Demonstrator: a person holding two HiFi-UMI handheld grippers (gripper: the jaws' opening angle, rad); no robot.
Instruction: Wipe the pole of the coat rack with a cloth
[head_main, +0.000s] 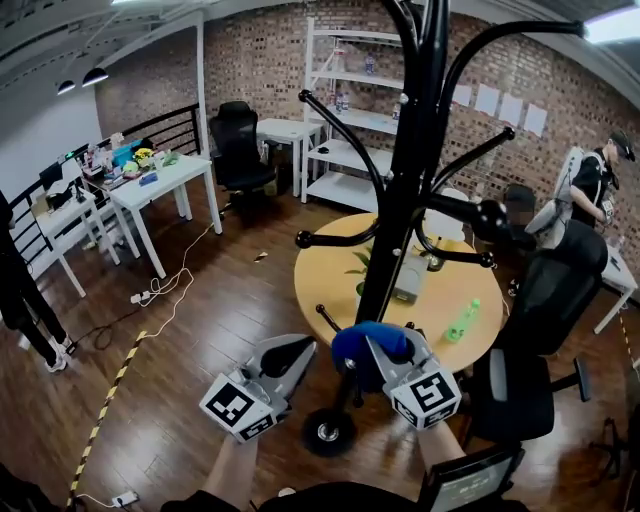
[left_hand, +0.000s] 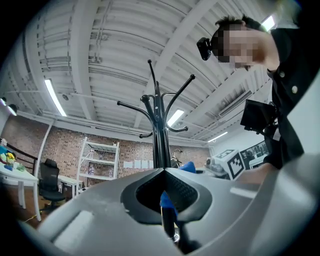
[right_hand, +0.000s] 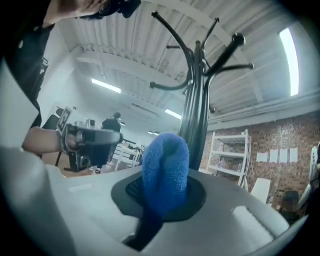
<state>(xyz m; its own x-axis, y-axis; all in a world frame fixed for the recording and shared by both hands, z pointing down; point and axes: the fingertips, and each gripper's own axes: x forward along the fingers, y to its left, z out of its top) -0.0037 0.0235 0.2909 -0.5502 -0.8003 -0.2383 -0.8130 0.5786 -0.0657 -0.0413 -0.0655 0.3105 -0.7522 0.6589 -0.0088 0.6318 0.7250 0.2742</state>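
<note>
Coat rack pole (head_main: 400, 220), a tall black metal tube with curved hook arms, rises through the middle of the head view and stands on the dark wooden floor (head_main: 220, 330) just beside the round yellow wooden table (head_main: 322, 268); its low black round foot (head_main: 328, 432) sits near the person's own grippers. The right gripper (head_main: 385, 352) has its jaws clamped on a bright blue terry cloth (head_main: 362, 345); the right gripper view shows the cloth bulging up from between the jaws as a rounded wad, with the pole close behind it. Whether the wad touches the metal I cannot tell; in the head view it lies against or just beside the lowest stretch of the pole. The left gripper (head_main: 300, 350) hangs just left of the pole with its tips together and nothing between them; the blue in its own view looks like the other gripper's cloth seen past them.

My judgement is that the wiping step is in hand at the bottom of the pole, with nearly all the length above unwiped. The next move calls for pressing the wad firmly to the tube and drawing it upward, working round the hook arms; the free gripper could steady the rack, since a light stand may tip under a sideways push.
</note>
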